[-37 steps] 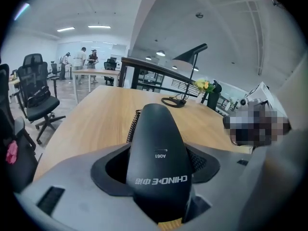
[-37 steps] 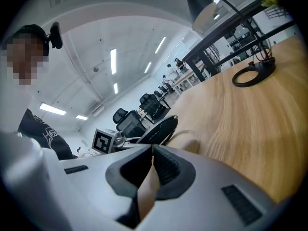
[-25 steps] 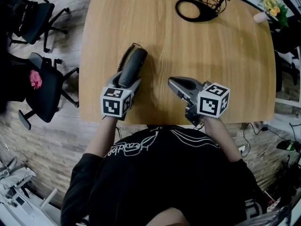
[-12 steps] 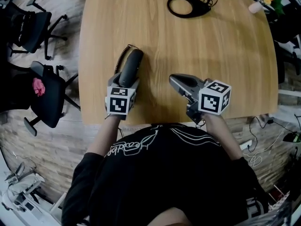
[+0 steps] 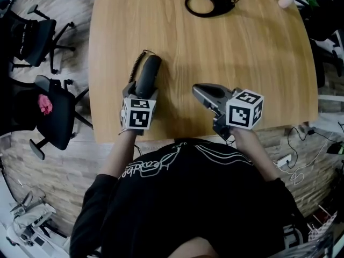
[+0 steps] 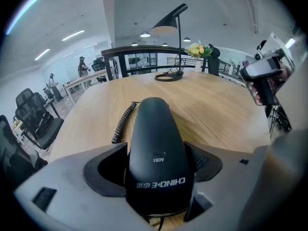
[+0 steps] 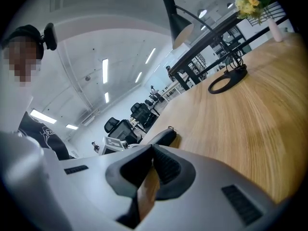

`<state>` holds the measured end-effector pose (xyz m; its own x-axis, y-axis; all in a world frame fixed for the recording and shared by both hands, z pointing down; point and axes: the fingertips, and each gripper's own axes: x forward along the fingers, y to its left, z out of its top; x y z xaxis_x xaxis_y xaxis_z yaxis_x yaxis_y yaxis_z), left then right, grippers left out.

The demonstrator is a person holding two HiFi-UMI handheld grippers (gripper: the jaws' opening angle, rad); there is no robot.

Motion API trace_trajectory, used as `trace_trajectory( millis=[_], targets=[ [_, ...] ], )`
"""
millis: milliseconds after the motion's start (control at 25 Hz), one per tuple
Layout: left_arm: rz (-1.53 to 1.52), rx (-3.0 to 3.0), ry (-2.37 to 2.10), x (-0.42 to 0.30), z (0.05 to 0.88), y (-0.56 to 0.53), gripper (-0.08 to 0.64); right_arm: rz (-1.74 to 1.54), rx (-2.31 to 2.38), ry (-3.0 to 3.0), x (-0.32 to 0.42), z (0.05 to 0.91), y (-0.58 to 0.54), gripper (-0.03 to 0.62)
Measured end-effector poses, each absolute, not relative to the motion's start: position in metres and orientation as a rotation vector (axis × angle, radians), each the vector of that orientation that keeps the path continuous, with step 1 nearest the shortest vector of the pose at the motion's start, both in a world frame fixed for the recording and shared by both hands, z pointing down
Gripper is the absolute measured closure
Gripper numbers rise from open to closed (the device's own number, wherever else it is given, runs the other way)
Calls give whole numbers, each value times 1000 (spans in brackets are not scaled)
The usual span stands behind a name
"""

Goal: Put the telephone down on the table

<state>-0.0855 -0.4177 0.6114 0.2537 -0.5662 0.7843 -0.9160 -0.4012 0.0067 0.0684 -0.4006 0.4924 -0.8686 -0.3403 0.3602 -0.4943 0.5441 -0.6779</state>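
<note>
The black telephone handset lies flat on the wooden table near its left front part, with its coiled cord running off beside it. My left gripper straddles the handset's near end; its jaws are opening, and a gap shows beside the handset in the left gripper view. My right gripper hovers over the table's front middle, shut with nothing in it; its pads meet. The handset shows beyond them.
A black lamp with a ring base and cables stands at the table's far side, next to a small vase of flowers. Office chairs stand on the floor to the left. The table's front edge is close under both grippers.
The handset and left gripper have stayed in place on the table while the head view shifted slightly. The right gripper has not moved.
</note>
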Motion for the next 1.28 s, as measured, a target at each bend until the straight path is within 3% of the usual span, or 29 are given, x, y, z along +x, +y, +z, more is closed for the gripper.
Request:
trace_trajectory(
  millis=[360,1000,1080,1200,1280],
  targets=[
    [852,2191,-1317,-88,562,-406,195,1174,731,-2619,55,476,-378,552],
    [163,2359,-1035,-112,395,-266,199,897,621,-2789,-19,379,-247,552],
    [90,2359,-963,-113,382,-243,219,870,616,-2805,-26,369,-227,552],
    [-9,2385,-902,-122,358,-210,335,819,611,-2833,-38,350,-195,552],
    [-51,2424,-901,-128,343,-187,366,790,605,-2849,-45,339,-171,552]
  ],
)
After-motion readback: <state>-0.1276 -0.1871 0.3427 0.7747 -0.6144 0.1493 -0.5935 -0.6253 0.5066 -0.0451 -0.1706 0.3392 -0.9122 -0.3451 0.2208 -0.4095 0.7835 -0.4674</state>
